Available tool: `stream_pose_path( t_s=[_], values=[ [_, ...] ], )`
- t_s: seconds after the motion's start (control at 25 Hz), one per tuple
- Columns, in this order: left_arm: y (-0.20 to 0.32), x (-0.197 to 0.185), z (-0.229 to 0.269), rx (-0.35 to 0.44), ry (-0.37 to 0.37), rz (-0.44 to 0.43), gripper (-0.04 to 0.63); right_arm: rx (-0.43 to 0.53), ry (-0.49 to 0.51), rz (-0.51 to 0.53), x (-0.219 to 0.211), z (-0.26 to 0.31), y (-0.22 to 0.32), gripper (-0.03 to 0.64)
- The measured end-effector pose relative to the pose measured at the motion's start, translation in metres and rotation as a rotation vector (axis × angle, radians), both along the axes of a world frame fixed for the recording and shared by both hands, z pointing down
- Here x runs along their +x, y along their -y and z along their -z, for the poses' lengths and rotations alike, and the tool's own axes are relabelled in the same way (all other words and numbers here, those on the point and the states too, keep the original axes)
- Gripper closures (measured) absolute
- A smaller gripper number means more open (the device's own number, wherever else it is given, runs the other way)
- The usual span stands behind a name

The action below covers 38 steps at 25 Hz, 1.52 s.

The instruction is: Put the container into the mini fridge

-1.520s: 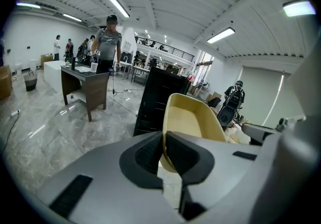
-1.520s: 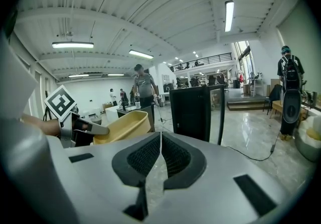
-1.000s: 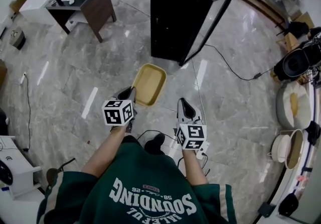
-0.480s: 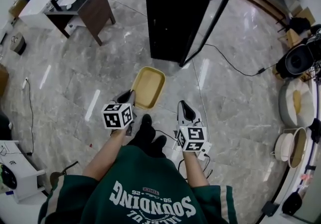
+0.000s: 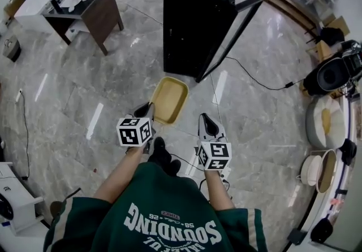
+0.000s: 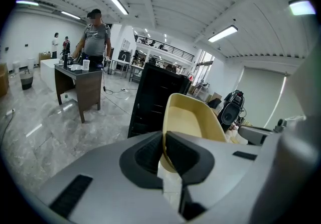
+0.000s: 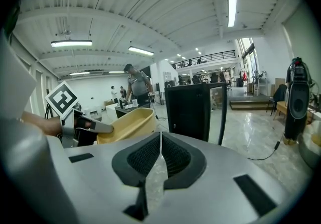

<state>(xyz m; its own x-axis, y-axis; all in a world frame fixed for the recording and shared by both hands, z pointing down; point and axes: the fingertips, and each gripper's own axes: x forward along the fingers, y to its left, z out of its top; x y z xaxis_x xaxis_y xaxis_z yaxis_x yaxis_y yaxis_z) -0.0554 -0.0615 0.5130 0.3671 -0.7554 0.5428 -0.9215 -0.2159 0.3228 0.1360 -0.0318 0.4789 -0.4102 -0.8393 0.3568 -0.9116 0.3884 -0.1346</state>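
The left gripper's (image 5: 148, 108) jaws are clamped on the near rim of the yellow container (image 5: 168, 98), which is held out above the marble floor (image 5: 79, 92) in front of the black mini fridge (image 5: 195, 19). The fridge door stands open. The right gripper's (image 5: 208, 126) jaws are pressed together on nothing, just beside the container. Off to the left, a person (image 6: 95, 37) stands at a desk (image 5: 85, 8).

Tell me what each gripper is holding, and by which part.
The left gripper is shut on the near rim of the yellow container, with the wall between its jaws. The right gripper is shut and holds nothing.
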Motion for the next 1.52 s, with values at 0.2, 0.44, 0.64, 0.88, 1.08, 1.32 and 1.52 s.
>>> stream_pose_path(
  t_s=[0.2,0.44,0.64,0.88,1.08,1.32,1.52],
  values=[
    [0.032,-0.011,-0.004,0.010,0.017,-0.004,0.569,-0.008,0.003,-0.003,-0.010,-0.005,0.033,0.581],
    [0.065,-0.026,-0.008,0.018,0.018,-0.007,0.569,-0.001,-0.013,0.011,-0.031,-0.003,0.072,0.580],
    [0.087,-0.035,-0.013,0.012,-0.001,-0.024,0.569,0.015,-0.023,-0.001,-0.044,0.002,0.092,0.581],
    [0.102,-0.035,-0.019,0.002,-0.011,-0.053,0.569,0.017,-0.024,-0.041,-0.044,0.001,0.101,0.581],
    [0.114,-0.030,-0.018,-0.002,-0.019,-0.077,0.569,0.017,-0.030,-0.071,-0.039,0.004,0.105,0.580],
    [0.133,-0.020,-0.021,-0.001,-0.034,-0.094,0.569,0.020,-0.050,-0.087,-0.031,0.003,0.117,0.581],
    [0.146,-0.014,-0.017,0.008,-0.034,-0.105,0.569,0.030,-0.059,-0.085,-0.025,0.007,0.132,0.581]
  ],
)
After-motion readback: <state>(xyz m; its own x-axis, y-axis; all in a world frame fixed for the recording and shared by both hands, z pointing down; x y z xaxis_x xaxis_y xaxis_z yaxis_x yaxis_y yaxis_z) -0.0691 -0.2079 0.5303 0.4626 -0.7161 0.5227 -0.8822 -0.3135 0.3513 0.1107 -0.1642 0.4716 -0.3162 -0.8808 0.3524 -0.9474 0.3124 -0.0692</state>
